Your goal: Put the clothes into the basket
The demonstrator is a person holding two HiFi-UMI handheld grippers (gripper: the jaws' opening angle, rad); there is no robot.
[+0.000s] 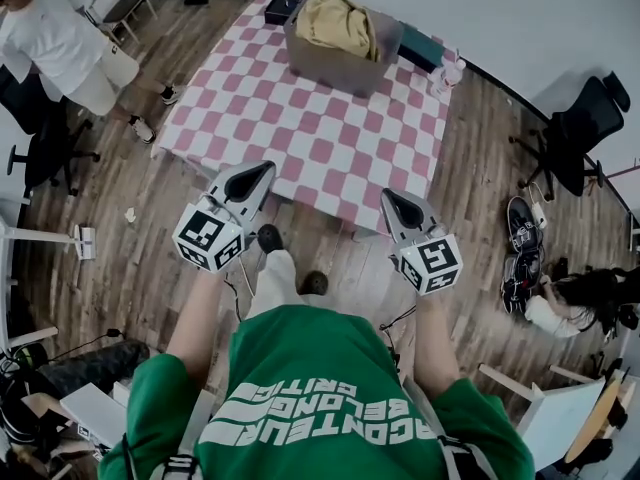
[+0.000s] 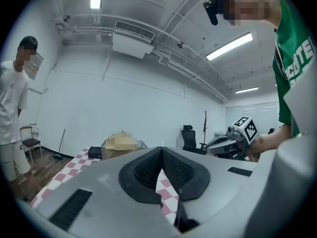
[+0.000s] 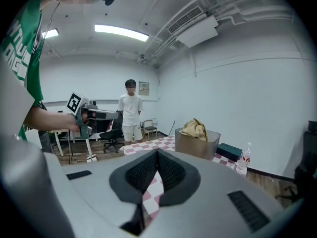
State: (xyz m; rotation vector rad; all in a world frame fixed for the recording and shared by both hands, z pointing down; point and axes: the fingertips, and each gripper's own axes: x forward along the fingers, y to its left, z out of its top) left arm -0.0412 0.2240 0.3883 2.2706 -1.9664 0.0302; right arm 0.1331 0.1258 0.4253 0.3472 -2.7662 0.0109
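Yellow-tan clothes [image 1: 338, 23] lie heaped inside a grey basket [image 1: 335, 65] at the far end of a table under a pink-and-white checked cloth [image 1: 310, 133]. The clothes [image 3: 194, 128] and basket [image 3: 197, 146] also show in the right gripper view, and the basket [image 2: 120, 148] shows in the left gripper view. My left gripper [image 1: 256, 175] and right gripper [image 1: 398, 205] hover side by side at the table's near edge. Both are shut with nothing between their jaws, well short of the basket.
A black box [image 1: 283, 9], a dark green box [image 1: 420, 48] and a plastic bottle [image 1: 446, 74] stand near the basket. A person in white [image 1: 62, 43] stands left of the table. Office chairs [image 1: 575, 133], bags and shoes [image 1: 522, 248] lie on the wooden floor to the right.
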